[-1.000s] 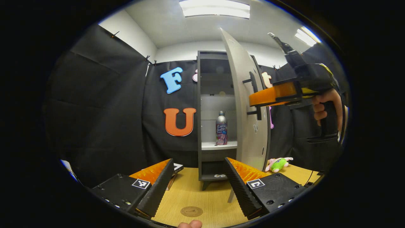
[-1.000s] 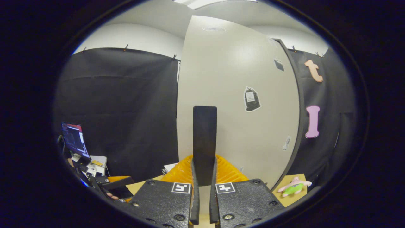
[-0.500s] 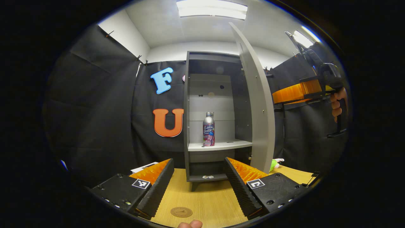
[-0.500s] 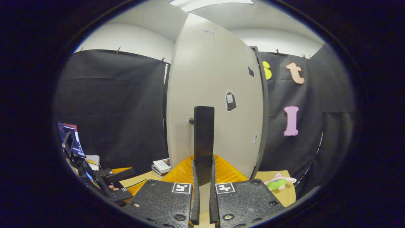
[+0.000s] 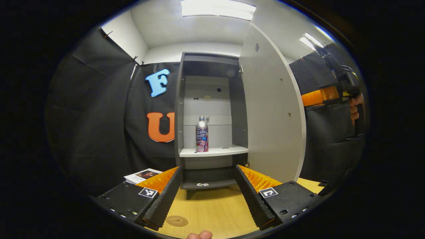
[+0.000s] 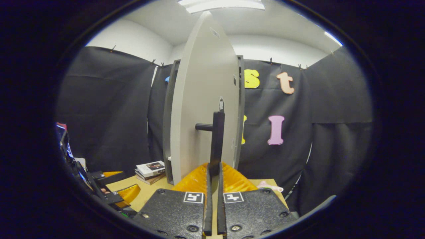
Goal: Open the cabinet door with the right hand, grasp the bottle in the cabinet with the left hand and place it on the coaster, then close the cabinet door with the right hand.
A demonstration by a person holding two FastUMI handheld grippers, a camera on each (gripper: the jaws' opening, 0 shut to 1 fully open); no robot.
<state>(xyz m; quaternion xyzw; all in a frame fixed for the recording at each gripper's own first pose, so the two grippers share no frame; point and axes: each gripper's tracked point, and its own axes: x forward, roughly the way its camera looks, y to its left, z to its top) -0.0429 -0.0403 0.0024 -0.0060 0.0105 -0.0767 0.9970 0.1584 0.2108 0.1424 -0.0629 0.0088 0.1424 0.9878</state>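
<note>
Silver bottle (image 5: 201, 134) stands shelved beyond the spread left hand-held gripper (image 5: 208, 192).

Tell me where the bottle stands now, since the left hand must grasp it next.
In the left gripper view the bottle stands upright on the cabinet's pale shelf, towards its left end, beyond the open left gripper.

Both grippers carry black screwed housings (image 6: 172, 212) with square coded markers (image 5: 147, 192).

I see a glossy metal bottle (image 5: 201, 134) on a matt pale shelf (image 5: 214, 151). The cabinet door (image 6: 202, 109) looks smooth and matt, its handle (image 6: 217, 141) matt black. The surface (image 5: 212, 212) shows light wood grain; the walls are black cloth.
</note>
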